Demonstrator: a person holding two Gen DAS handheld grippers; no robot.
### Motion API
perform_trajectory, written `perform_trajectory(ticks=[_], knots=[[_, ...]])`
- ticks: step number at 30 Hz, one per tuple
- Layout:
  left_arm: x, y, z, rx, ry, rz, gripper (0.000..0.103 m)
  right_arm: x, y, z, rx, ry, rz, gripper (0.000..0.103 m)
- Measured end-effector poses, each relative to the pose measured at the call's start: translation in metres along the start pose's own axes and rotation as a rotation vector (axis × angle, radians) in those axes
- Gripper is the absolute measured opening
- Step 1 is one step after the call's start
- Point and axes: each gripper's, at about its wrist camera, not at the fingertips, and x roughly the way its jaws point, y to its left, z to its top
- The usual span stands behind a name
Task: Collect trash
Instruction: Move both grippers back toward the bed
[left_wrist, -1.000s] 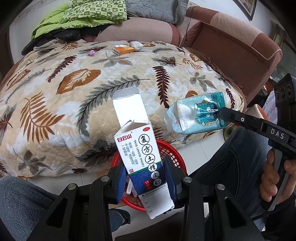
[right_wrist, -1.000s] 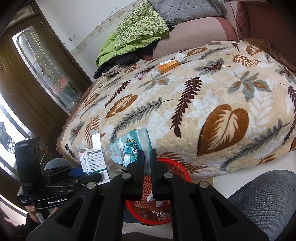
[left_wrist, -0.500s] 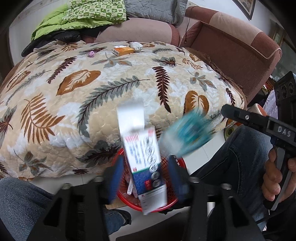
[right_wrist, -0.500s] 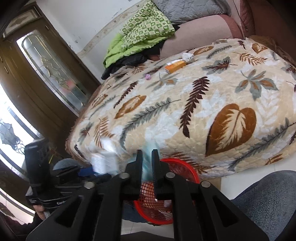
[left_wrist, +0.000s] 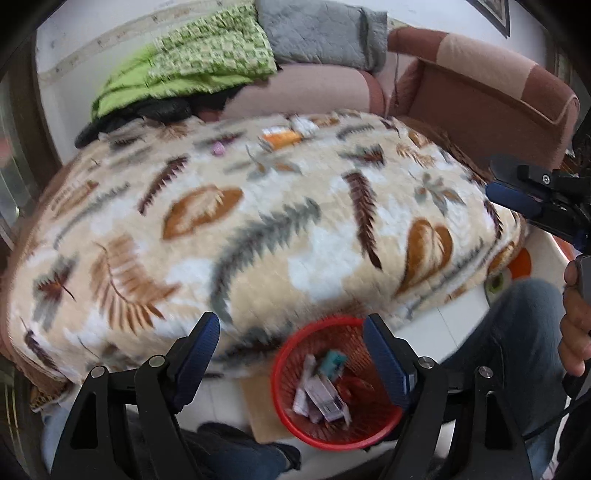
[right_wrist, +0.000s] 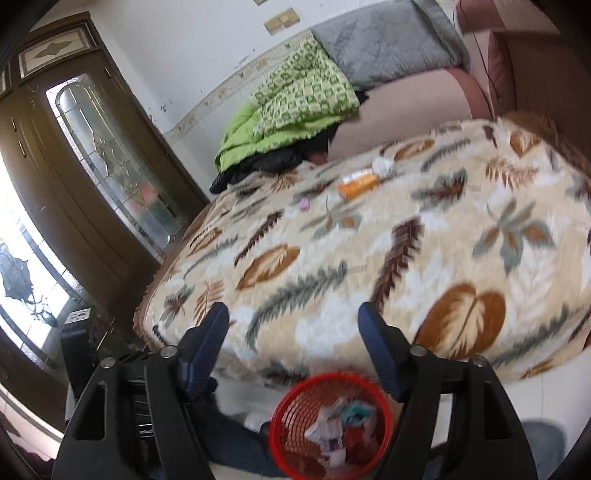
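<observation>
Both the left gripper (left_wrist: 290, 338) and the right gripper (right_wrist: 293, 328) hang with their jaws spread wide and nothing between them, above a red basket (left_wrist: 284, 413) on the floor just beside the leaf-patterned blanket (left_wrist: 258, 229). A white box (left_wrist: 325, 400) and a teal packet (left_wrist: 334, 363) lie inside the basket among other scraps (blurred). An orange box (right_wrist: 356, 184) and a white wad (right_wrist: 382, 164) rest at the blanket's far side.

One red basket (left_wrist: 295, 430), one orange box (left_wrist: 281, 138), two tools (left_wrist: 291, 341).
</observation>
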Motion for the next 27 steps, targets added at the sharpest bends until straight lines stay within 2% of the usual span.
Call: perform_trajectory(ticks=[6,12,15,19,23,27], knots=[[-0.014,0.012,0.045,0.014,-0.114,0.088,0.097,0.015,0.001,0.043,-0.024,-0.031,-0.018,0.078],[-0.006,0.025,0.093,0.005,-0.167,0.148,0.097,0.043,-0.006,0.086,-0.021,-0.034,-0.034,0.079],[0.007,0.033,0.114,0.007,-0.174,0.151,0.099,0.056,-0.006,0.103,-0.038,-0.036,-0.054,0.079],[0.044,0.065,0.157,-0.074,-0.134,0.103,0.099,0.087,-0.016,0.134,-0.032,-0.025,-0.058,0.079],[0.093,0.098,0.195,-0.177,-0.092,0.093,0.099,0.126,-0.029,0.156,0.011,0.005,-0.046,0.079],[0.15,0.128,0.223,-0.282,-0.043,0.068,0.099,0.186,-0.051,0.169,0.075,0.073,-0.033,0.079]])
